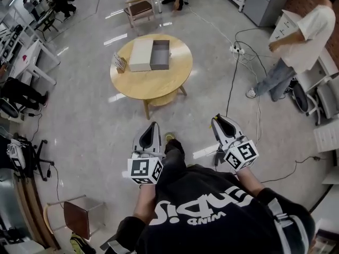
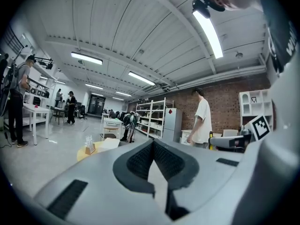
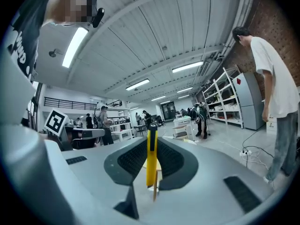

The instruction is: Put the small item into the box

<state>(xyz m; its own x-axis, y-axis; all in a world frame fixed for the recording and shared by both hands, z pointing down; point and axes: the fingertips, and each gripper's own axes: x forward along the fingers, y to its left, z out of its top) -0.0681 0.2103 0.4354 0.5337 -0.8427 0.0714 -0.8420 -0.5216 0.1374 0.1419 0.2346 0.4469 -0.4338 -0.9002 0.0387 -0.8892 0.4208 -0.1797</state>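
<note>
An open grey box [image 1: 160, 54] lies on a round wooden table [image 1: 151, 83], with its white lid [image 1: 141, 54] flat beside it on the left. I stand well back from the table, both grippers held at waist height and pointing toward it. My right gripper [image 1: 218, 120] is shut on a slim yellow item [image 3: 151, 158], which stands upright between the jaws. My left gripper [image 1: 153, 126] is shut with its tips touching and nothing between them [image 2: 153, 142]. The left gripper view shows the table [image 2: 83, 153] and the lid [image 2: 110, 143] low in the distance.
A small card stand [image 1: 119, 62] sits at the table's left edge. A person in a white shirt [image 1: 302, 38] stands at the right, near a power strip [image 1: 237, 50] and floor cables. A wooden chair [image 1: 139, 7] is beyond the table and a brown chair [image 1: 79, 218] is near my left.
</note>
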